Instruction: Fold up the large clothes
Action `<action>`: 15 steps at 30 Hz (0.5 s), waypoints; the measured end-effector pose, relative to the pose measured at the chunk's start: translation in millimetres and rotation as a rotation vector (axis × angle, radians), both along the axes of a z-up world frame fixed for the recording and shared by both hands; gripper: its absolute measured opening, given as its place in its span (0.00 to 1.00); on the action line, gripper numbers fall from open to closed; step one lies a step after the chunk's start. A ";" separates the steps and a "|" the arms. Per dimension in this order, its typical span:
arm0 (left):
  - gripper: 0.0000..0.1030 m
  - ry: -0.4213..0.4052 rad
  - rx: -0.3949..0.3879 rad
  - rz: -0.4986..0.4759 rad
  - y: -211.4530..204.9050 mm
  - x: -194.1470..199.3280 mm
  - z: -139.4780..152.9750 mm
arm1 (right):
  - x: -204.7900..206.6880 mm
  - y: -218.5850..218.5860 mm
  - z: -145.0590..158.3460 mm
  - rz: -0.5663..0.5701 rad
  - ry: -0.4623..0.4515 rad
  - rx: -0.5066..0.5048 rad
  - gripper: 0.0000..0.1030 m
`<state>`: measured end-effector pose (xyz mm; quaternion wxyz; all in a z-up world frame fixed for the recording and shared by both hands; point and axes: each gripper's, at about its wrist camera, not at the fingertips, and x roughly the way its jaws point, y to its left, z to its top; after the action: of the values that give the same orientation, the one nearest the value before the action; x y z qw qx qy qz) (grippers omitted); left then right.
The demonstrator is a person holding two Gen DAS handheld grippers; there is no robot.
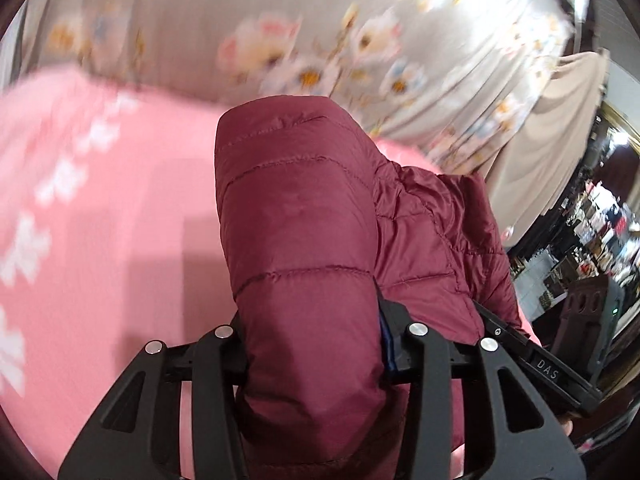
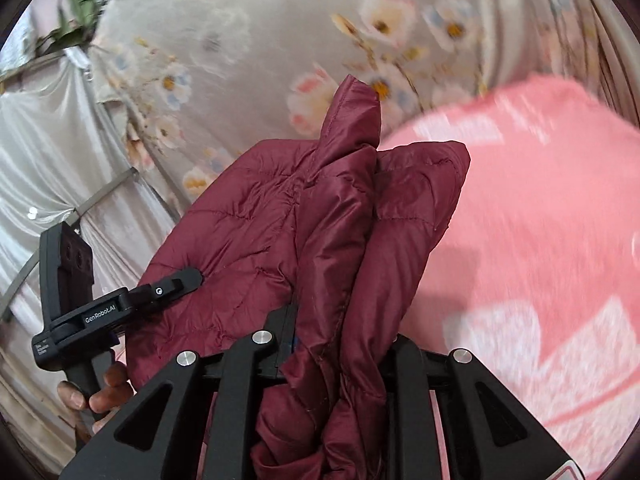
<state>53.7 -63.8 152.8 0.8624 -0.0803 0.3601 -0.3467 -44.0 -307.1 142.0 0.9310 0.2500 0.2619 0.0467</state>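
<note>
A pink blanket (image 1: 100, 208) with white patterns spreads beneath both grippers, and a grey floral curtain (image 1: 248, 20) hangs beyond it, ahead of the fingers. A maroon quilted jacket (image 1: 304, 220) is raised off the blanket, bunched between the two tools and blocking most of the forward view from each. The left gripper (image 1: 312, 344) is clamped on a thick padded fold of it. The right gripper (image 2: 332, 348) pinches a narrower gathered bundle. A hand (image 2: 100, 392) grips the left tool's handle, seen off to the right gripper's left.
</note>
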 end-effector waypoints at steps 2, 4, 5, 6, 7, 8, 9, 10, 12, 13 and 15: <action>0.40 -0.074 -0.007 -0.001 3.1 7.8 22.7 | 11.5 6.3 24.1 0.002 -0.066 -0.023 0.18; 0.40 -0.157 -0.008 0.005 11.0 16.0 47.3 | 23.8 12.2 42.7 0.006 -0.123 -0.037 0.18; 0.40 -0.189 -0.007 0.008 16.0 17.8 55.1 | 28.6 15.4 49.9 0.007 -0.143 -0.046 0.18; 0.40 -0.228 -0.007 0.013 21.2 20.3 63.9 | 36.7 21.2 58.5 0.009 -0.167 -0.060 0.18; 0.40 -0.262 -0.005 0.019 25.2 23.7 70.9 | 45.4 27.6 65.7 0.010 -0.185 -0.076 0.18; 0.41 -0.302 -0.002 0.031 33.1 27.4 78.2 | 51.1 31.9 70.7 0.011 -0.198 -0.085 0.18; 0.41 -0.328 -0.002 0.040 38.4 32.2 83.3 | 57.7 37.7 76.2 0.012 -0.212 -0.097 0.18; 0.41 -0.343 -0.002 0.047 43.5 36.3 86.3 | 68.3 45.8 81.7 0.015 -0.227 -0.113 0.18; 0.41 -0.370 -0.003 0.067 56.1 50.4 91.1 | 80.6 55.9 85.8 0.022 -0.243 -0.134 0.18; 0.41 -0.380 -0.003 0.075 61.1 57.8 91.7 | 90.8 62.5 88.0 0.027 -0.252 -0.144 0.18; 0.41 -0.394 -0.003 0.090 71.3 71.1 90.0 | 102.1 70.1 89.1 0.036 -0.261 -0.155 0.18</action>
<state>124.9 7.4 242.9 0.9306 -0.0284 0.1801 -0.3175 58.1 -237.0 231.0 0.9727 0.1643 0.1458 0.0754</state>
